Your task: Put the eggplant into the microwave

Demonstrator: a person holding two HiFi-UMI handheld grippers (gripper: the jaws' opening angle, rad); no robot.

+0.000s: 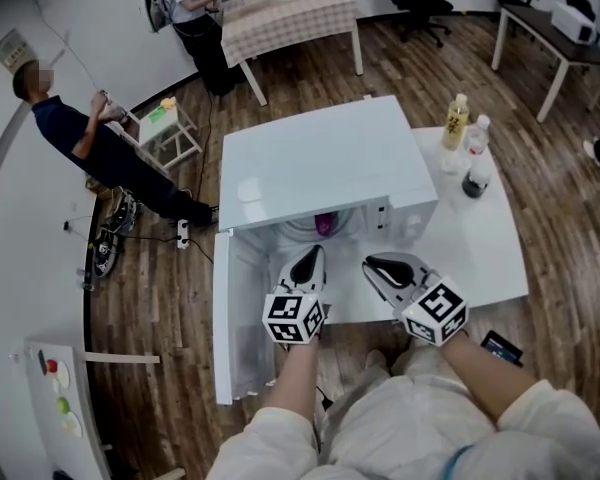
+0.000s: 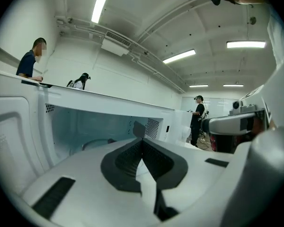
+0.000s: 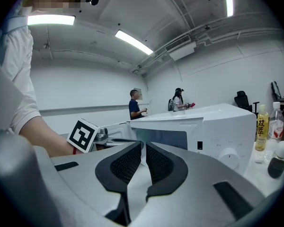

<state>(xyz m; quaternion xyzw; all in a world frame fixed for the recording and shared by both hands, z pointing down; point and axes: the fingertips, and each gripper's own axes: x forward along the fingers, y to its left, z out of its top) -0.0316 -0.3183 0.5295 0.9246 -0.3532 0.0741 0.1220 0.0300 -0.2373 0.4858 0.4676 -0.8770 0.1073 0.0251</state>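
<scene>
Deep inside the white microwave [image 1: 330, 158], near the back of the cavity: purple eggplant [image 1: 324, 224], clear of both tools. Door [image 1: 242, 308] swung wide open on the left, jutting past the front edge of the white table [image 1: 490, 258]. Just outside the cavity mouth, beside the door's inner face: left gripper [image 1: 310, 258], pads pressed together, nothing held. Right of it and apart: right gripper [image 1: 373, 264], pads all but meeting, only a thin slit between, likewise empty. Bare tabletop to the right of both tools. Toward the far right corner, well away from the grippers: yellow-labelled bottle [image 1: 456, 121] and clear bottle [image 1: 477, 156].
</scene>
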